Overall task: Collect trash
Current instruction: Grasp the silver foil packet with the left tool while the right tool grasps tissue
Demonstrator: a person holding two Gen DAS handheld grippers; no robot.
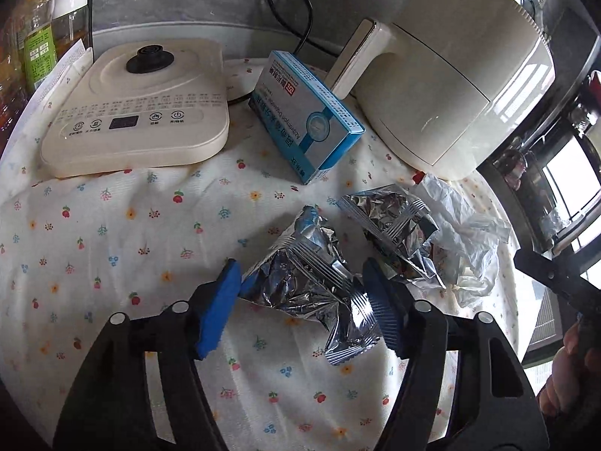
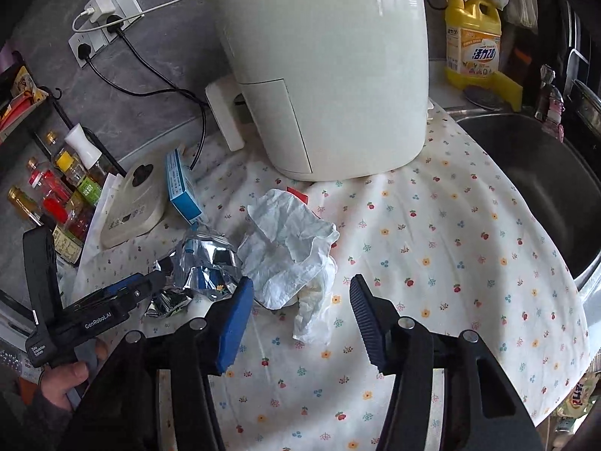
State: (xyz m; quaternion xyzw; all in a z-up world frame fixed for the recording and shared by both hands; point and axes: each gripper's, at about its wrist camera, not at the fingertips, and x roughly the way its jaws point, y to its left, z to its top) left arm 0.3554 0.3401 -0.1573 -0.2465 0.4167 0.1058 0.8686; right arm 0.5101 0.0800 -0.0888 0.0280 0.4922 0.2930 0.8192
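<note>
A crumpled silver foil wrapper (image 1: 300,282) lies on the flowered cloth (image 1: 112,225), and my left gripper (image 1: 300,263) is shut on it, a blue pad touching each side. A second foil wrapper (image 1: 390,225) lies just beyond it to the right, with a crumpled white tissue (image 1: 465,233) beside that. In the right wrist view the tissue (image 2: 293,255) sits just ahead of my right gripper (image 2: 300,279). Its tail reaches between the open jaws and the pads stand clear of it. Both foil wrappers (image 2: 206,259) show left of it.
A white air fryer (image 2: 319,67) stands behind the trash. A kettle base (image 1: 139,105) and a blue medicine box (image 1: 308,116) sit to the left. A steel sink (image 2: 533,188) and yellow detergent bottle (image 2: 473,45) are right. Condiment bottles (image 2: 60,195) and black cords (image 2: 150,90) lie at the left.
</note>
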